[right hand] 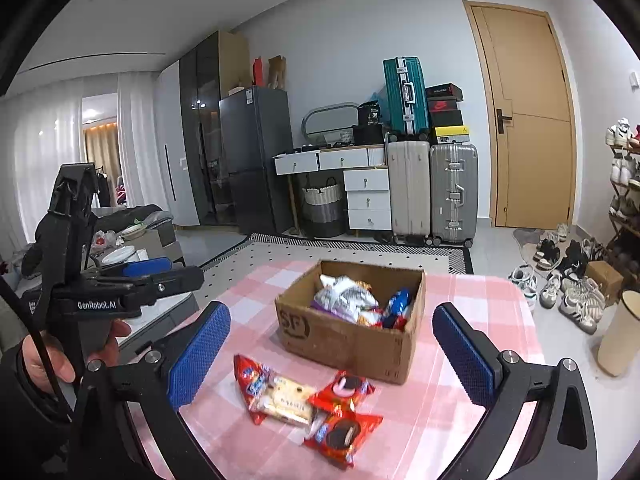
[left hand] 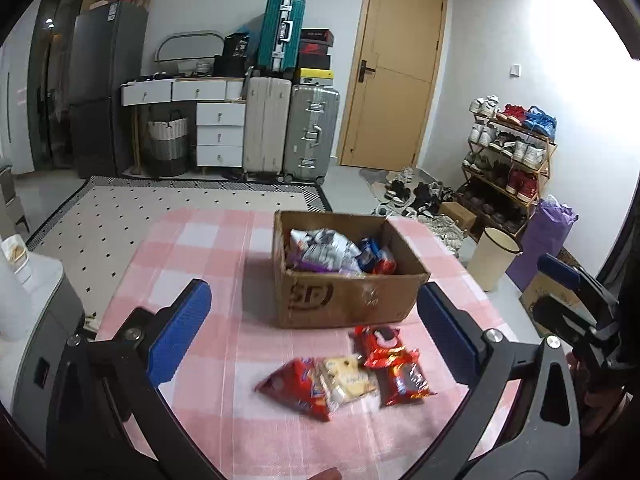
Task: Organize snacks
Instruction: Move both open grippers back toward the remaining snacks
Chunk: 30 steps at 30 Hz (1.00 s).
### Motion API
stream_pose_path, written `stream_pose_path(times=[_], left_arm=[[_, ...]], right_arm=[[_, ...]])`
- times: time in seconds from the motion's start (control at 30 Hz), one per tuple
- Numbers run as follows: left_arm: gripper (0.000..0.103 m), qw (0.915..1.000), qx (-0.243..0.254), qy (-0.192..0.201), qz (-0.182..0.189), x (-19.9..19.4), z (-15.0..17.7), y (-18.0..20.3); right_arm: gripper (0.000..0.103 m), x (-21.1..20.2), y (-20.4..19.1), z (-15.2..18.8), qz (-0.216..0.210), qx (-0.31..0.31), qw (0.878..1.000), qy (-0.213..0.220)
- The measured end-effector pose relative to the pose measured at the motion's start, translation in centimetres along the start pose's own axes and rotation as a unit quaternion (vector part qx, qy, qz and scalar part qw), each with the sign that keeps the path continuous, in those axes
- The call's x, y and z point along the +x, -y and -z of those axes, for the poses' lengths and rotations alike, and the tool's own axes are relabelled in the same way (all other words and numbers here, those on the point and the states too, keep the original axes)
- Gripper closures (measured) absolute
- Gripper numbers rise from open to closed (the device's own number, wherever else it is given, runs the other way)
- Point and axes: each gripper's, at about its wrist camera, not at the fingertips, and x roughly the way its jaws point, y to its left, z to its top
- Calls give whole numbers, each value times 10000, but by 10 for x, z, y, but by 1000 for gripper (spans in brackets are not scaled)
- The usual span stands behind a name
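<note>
The table (left hand: 192, 240), covered with a pink and white checked cloth, fills the ground below and ahead of both claws. On it, straight ahead of the two claws and beyond their fingertips, stands an open brown cardboard box (left hand: 344, 300) with "SF" printed on its near wall. Inside the box lie several snack bags: a white and purple bag (left hand: 320, 254) toward the left, and blue and red packets (left hand: 376, 260) bunched toward the right.

The left gripper (left hand: 314, 330) hangs over the near part of the table with its blue-padded jaws spread wide and nothing between them. The right gripper (right hand: 332, 354) is likewise spread wide and empty, hovering just right of the left one; in its view the left tool shows off to the left, gripped in the person's hand (right hand: 52, 356).

Between the fingers of each claw and nearer than the box, a cluster of loose snacks lies on the cloth. A red triangular-looking packet (left hand: 296, 386) sits leftmost, with a pale yellow biscuit pack (left hand: 348, 380) lying over its right end. A red sandwich-cookie packet (left hand: 380, 346) lies closest to the box, just short of its near wall, and a second red cookie packet (left hand: 404, 384) lies nearest the claws on the right, touching the others. The left view is slightly blurred, so the print on the packets cannot be read.
</note>
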Motion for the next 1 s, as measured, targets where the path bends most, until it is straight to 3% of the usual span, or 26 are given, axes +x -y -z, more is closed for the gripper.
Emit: stream_pose_path(times=[0.1,0.53,1.0], left_arm=[[0,10000,12,56,-69,0,16,0],[0,9991,134,-368,-167,36,70,9],[0,9958,-78,-908,-96,76,106,-12]], right_arm=[[0,-1,3,17,17,87,9999,-131],[0,36,20,101,74,755,9916,-1049],[0,96,23,124,41,902,9776,-1901]])
